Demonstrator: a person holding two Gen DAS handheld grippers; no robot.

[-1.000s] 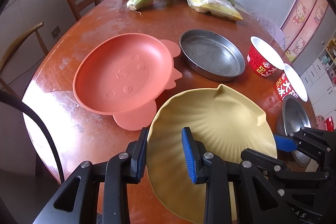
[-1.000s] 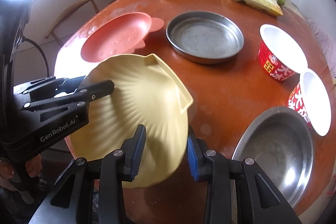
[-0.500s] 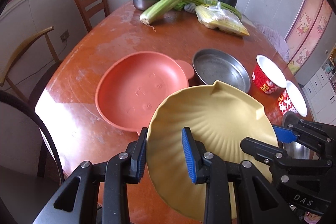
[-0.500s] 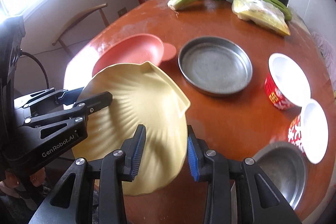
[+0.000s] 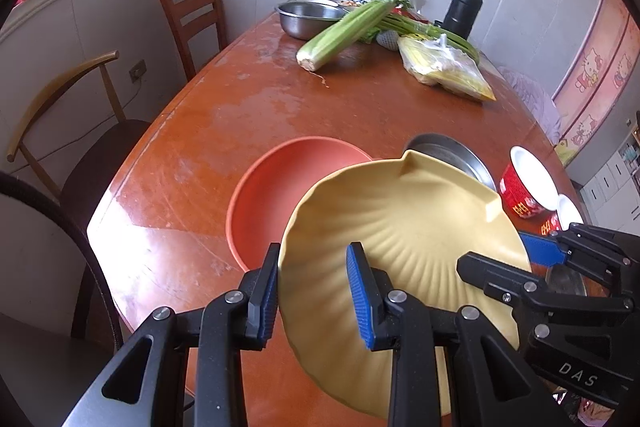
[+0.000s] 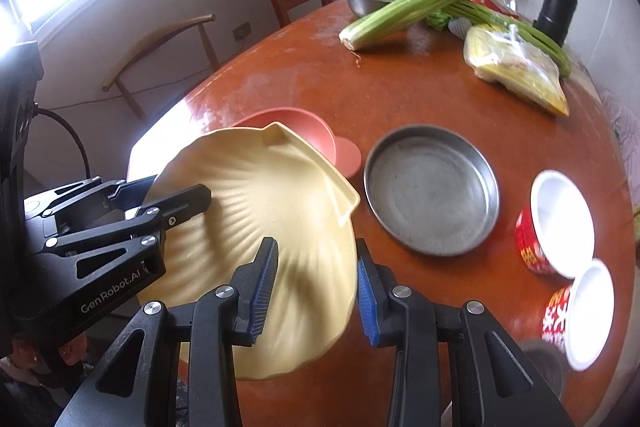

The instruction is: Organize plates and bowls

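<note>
A yellow shell-shaped plate [image 5: 404, 231] hangs in the air above the table, held by both grippers. My left gripper [image 5: 316, 295] is shut on its near left rim. My right gripper [image 6: 316, 291] is shut on its near right rim; the plate [image 6: 260, 227] fills the left of the right wrist view. A salmon plate [image 5: 276, 195] lies on the table below and behind it, also seen in the right wrist view [image 6: 296, 127]. A round metal pan [image 6: 432, 187] lies to its right. Two red-and-white bowls [image 6: 556, 223] [image 6: 584, 311] stand at the right.
A steel bowl [image 5: 312, 19], celery [image 5: 352, 27], a bag of yellow food [image 5: 444, 67] and a black flask [image 5: 464, 7] sit at the table's far end. Another steel bowl [image 6: 544, 367] lies at the near right edge. Chairs [image 5: 192, 11] stand at the left.
Both grippers have lifted the yellow plate higher off the table and drawn it back; the table's objects look smaller and farther away.
</note>
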